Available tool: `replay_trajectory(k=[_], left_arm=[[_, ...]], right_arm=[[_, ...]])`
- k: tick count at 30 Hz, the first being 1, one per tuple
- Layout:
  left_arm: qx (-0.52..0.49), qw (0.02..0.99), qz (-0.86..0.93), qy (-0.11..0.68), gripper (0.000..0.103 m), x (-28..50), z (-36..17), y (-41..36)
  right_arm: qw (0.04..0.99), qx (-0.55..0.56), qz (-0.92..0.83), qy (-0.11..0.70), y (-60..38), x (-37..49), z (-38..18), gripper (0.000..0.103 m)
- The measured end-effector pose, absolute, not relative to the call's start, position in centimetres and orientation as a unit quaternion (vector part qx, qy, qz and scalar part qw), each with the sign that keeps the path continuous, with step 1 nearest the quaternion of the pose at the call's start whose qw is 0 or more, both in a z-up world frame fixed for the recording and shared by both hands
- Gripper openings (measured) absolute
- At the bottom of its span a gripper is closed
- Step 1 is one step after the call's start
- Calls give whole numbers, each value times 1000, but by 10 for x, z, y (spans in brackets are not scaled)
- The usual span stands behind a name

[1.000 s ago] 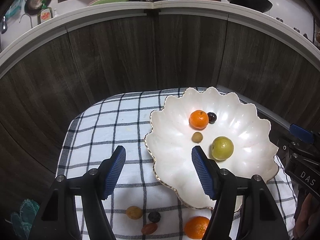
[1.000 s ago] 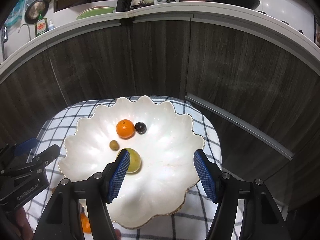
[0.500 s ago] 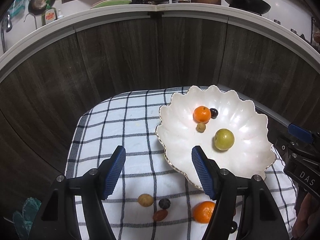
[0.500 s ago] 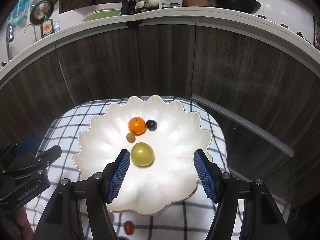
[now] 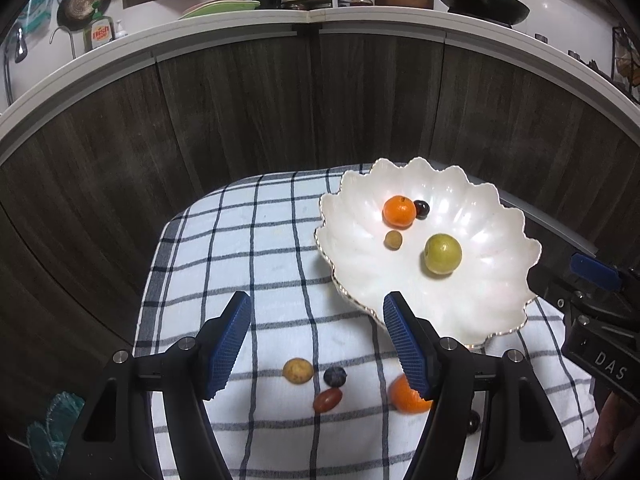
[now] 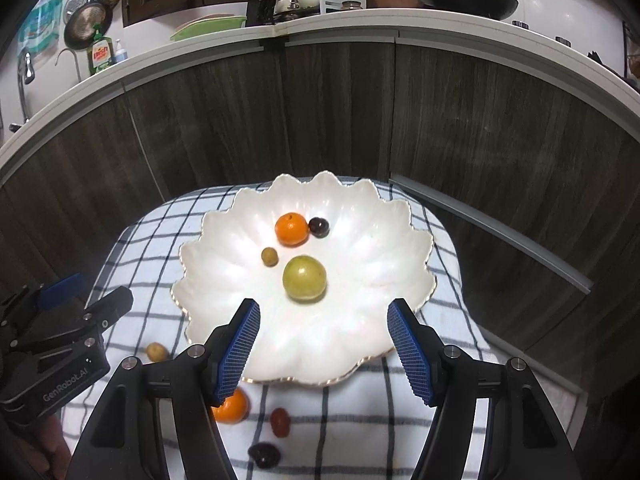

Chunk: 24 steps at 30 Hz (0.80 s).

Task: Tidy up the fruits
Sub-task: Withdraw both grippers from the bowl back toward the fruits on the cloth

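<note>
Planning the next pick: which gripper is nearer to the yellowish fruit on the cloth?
Left. The left gripper hovers just above the yellowish fruit; the right gripper is over the white dish, off to its side.

White lettering "GenRobot.AI" stood on the black body of the left gripper (image 6: 56,344), at eight o'clock in the right wrist view. "DAS" showed on the right gripper (image 5: 600,344), at four o'clock in the left wrist view. The green dish soap bottle (image 6: 100,54) at ten o'clock bore a red label, possibly "Mr...", too blurred to read.
</note>
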<state>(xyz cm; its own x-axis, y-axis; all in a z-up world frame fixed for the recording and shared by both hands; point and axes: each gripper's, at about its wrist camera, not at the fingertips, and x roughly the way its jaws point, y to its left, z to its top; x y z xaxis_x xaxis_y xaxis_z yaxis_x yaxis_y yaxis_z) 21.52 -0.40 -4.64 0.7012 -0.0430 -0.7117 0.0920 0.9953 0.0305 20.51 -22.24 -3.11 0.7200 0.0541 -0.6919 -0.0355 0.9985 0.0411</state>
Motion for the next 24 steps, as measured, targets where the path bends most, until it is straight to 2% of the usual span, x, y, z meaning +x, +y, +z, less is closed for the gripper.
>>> replay_trajectory(k=[24], left_arm=[[49, 911, -78, 401, 68, 178, -101, 4]], right_arm=[[919, 1, 33, 392, -197, 153, -75, 67]])
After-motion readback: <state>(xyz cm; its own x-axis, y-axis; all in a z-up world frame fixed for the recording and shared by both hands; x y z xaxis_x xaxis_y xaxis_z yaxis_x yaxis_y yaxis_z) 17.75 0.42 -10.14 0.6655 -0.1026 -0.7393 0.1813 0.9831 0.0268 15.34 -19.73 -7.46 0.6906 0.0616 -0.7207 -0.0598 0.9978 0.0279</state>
